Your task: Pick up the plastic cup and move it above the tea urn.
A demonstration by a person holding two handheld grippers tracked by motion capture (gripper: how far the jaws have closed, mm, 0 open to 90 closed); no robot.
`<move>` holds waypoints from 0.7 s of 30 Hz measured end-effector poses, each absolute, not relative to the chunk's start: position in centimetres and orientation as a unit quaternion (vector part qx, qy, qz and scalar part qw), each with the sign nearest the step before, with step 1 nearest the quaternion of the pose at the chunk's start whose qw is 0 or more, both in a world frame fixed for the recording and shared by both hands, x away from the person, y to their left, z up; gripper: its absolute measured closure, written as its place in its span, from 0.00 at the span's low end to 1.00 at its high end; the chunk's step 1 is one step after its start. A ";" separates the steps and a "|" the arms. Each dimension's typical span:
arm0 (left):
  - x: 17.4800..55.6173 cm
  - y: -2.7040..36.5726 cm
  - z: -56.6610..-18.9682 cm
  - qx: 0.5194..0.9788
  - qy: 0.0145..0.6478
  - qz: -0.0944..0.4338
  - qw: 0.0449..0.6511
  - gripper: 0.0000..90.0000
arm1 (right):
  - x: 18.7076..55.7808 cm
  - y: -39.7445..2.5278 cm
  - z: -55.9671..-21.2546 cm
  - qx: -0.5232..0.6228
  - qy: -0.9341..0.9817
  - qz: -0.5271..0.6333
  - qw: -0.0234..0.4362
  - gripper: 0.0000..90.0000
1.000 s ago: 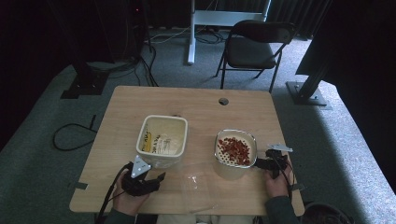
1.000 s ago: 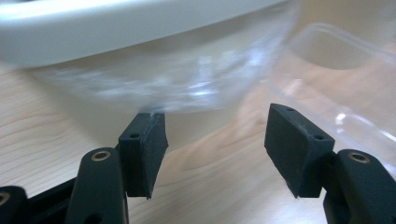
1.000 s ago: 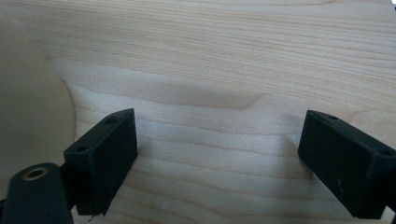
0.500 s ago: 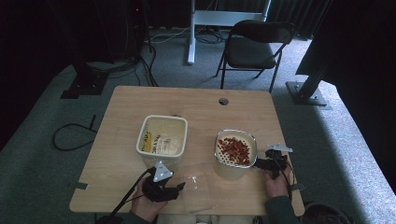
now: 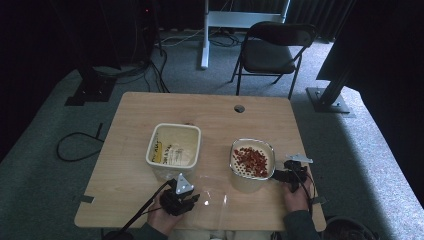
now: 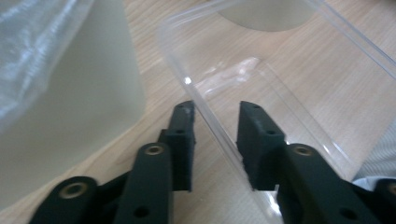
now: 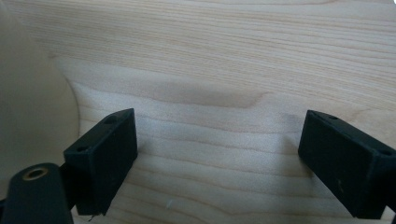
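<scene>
A clear plastic tray (image 5: 212, 196) lies on the wooden table (image 5: 125, 175) near the front edge. My left gripper (image 5: 194, 199) is at its left side. In the left gripper view, the left gripper (image 6: 216, 122) stands open with a jaw on each side of the clear plastic tray's (image 6: 280, 93) thin rim, neither pad pressing it. My right gripper (image 5: 277, 176) sits just right of a cream tub (image 5: 233, 172) that holds a strainer of red pieces (image 5: 252, 161). In the right gripper view, the right gripper (image 7: 217, 140) is wide open over bare wood, with the tub's wall (image 7: 28, 116) at its left.
A cream square container (image 5: 174, 126) with plastic packets (image 5: 175, 152) stands left of centre; its wall (image 6: 79, 107) is close beside my left jaw. A cable hole (image 5: 239, 108) is near the table's far edge. A folding chair (image 5: 272, 50) stands beyond the table.
My left gripper has moved right along the front of the table to the clear tray, and its jaws now straddle the rim. The right gripper has stayed put.
</scene>
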State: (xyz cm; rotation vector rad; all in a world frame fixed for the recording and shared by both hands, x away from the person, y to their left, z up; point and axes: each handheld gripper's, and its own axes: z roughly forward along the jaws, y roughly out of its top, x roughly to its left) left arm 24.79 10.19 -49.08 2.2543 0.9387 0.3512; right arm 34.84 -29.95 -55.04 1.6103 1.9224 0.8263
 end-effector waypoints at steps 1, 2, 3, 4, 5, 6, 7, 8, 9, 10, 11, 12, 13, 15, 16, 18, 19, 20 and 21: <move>24.8 10.2 -49.1 0.862 0.359 0.134 0.331 0.85 | 34.8 -30.0 -55.0 0.591 0.705 0.303 0.248 0.12; 25.1 10.1 -49.1 0.861 0.363 0.140 0.327 0.92 | 34.8 -29.9 -55.0 0.590 0.706 0.304 0.247 0.12; 25.2 10.1 -49.1 0.861 0.365 0.140 0.325 0.93 | 34.8 -29.9 -55.0 0.590 0.706 0.304 0.247 0.12; 25.3 10.2 -49.0 0.862 0.366 0.139 0.323 0.93 | 34.8 -29.9 -55.0 0.590 0.706 0.304 0.247 0.12; 25.4 10.3 -49.0 0.862 0.366 0.139 0.323 0.93 | 34.8 -29.9 -55.0 0.590 0.706 0.304 0.247 0.12; 25.4 10.3 -49.0 0.864 0.362 0.140 0.320 0.93 | 34.8 -29.9 -55.0 0.590 0.706 0.304 0.247 0.12; 25.5 10.3 -49.0 0.867 0.358 0.142 0.318 0.93 | 34.8 -29.9 -55.0 0.590 0.706 0.304 0.247 0.12; 25.5 10.4 -49.0 0.869 0.354 0.145 0.314 0.91 | 34.8 -29.9 -55.0 0.589 0.707 0.304 0.247 0.12; 25.5 10.4 -49.1 0.872 0.352 0.151 0.305 0.89 | 34.8 -29.9 -55.0 0.590 0.707 0.304 0.247 0.12; 25.6 10.4 -49.3 0.875 0.348 0.154 0.300 0.86 | 34.8 -29.9 -55.0 0.590 0.707 0.304 0.247 0.12; 25.6 10.4 -49.5 0.878 0.343 0.154 0.297 0.84 | 34.8 -29.9 -55.0 0.589 0.707 0.304 0.247 0.12; 25.6 10.4 -49.6 0.881 0.338 0.151 0.294 0.84 | 34.8 -29.9 -55.0 0.590 0.707 0.304 0.247 0.12; 25.6 10.4 -49.7 0.882 0.334 0.148 0.297 0.87 | 34.8 -29.9 -55.0 0.590 0.707 0.304 0.247 0.12; 25.7 10.5 -49.6 0.880 0.333 0.137 0.309 0.91 | 34.8 -29.9 -55.0 0.590 0.707 0.304 0.247 0.12; 25.7 10.5 -49.6 0.880 0.333 0.137 0.309 0.93 | 34.8 -29.9 -55.0 0.590 0.707 0.304 0.247 0.12; 25.8 10.9 -48.8 0.876 0.332 0.129 0.325 0.95 | 34.8 -29.9 -55.0 0.590 0.707 0.304 0.247 0.12; 25.7 11.0 -48.6 0.877 0.328 0.132 0.325 0.95 | 34.8 -29.9 -55.0 0.590 0.707 0.304 0.247 0.12; 25.7 11.1 -48.3 0.877 0.325 0.131 0.327 0.96 | 34.8 -29.9 -55.0 0.589 0.707 0.304 0.247 0.12; 25.7 11.2 -48.1 0.878 0.322 0.129 0.331 0.96 | 34.8 -29.9 -55.0 0.590 0.706 0.304 0.247 0.12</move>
